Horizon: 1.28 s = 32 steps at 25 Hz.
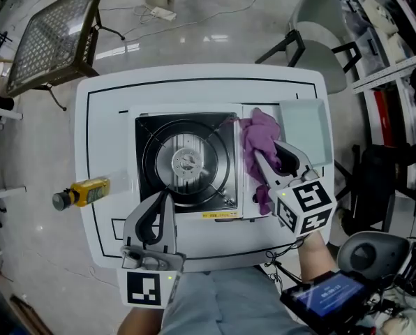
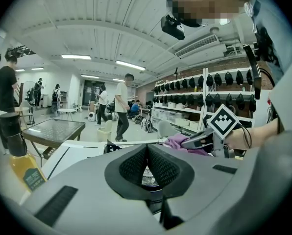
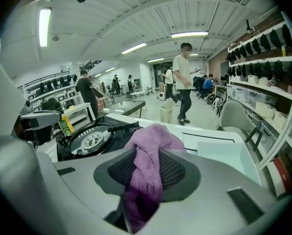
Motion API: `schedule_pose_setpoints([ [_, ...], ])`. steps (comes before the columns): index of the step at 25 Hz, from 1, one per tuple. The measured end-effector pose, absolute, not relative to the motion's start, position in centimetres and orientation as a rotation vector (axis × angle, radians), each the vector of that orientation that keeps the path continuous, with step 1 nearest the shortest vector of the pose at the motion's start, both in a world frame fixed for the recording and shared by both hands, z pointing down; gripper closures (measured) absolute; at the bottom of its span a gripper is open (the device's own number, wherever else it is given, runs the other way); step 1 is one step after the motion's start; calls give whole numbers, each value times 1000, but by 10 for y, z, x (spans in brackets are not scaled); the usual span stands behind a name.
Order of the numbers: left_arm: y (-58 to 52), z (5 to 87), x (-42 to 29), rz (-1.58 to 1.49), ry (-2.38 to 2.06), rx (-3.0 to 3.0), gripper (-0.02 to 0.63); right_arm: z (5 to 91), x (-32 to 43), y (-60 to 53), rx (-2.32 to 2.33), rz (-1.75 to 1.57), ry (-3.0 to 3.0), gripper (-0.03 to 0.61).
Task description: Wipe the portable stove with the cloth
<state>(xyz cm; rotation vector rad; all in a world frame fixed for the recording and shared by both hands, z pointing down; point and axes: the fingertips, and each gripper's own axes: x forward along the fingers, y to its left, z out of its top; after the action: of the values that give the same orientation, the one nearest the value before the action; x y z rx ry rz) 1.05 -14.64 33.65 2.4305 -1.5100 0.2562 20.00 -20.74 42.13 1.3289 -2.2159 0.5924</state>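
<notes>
The right gripper [image 3: 146,168] is clamped on the purple cloth [image 1: 257,135], which drapes over the pale right-hand section of the portable stove [image 1: 187,162] on the white counter [image 1: 96,138]. The black burner pan lies just to the left of the cloth, so the wipe probably sweeps leftward across it. The left gripper [image 1: 165,199] is closed and empty at the stove's front edge, and looks less well placed for the work.
</notes>
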Motion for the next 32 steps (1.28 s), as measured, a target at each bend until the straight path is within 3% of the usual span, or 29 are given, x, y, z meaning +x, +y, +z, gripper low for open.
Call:
schedule_pose_setpoints([
  [32, -144, 365, -53, 280, -1594, 2253, 595, 412, 182, -324, 1199, 363, -2138, 440],
])
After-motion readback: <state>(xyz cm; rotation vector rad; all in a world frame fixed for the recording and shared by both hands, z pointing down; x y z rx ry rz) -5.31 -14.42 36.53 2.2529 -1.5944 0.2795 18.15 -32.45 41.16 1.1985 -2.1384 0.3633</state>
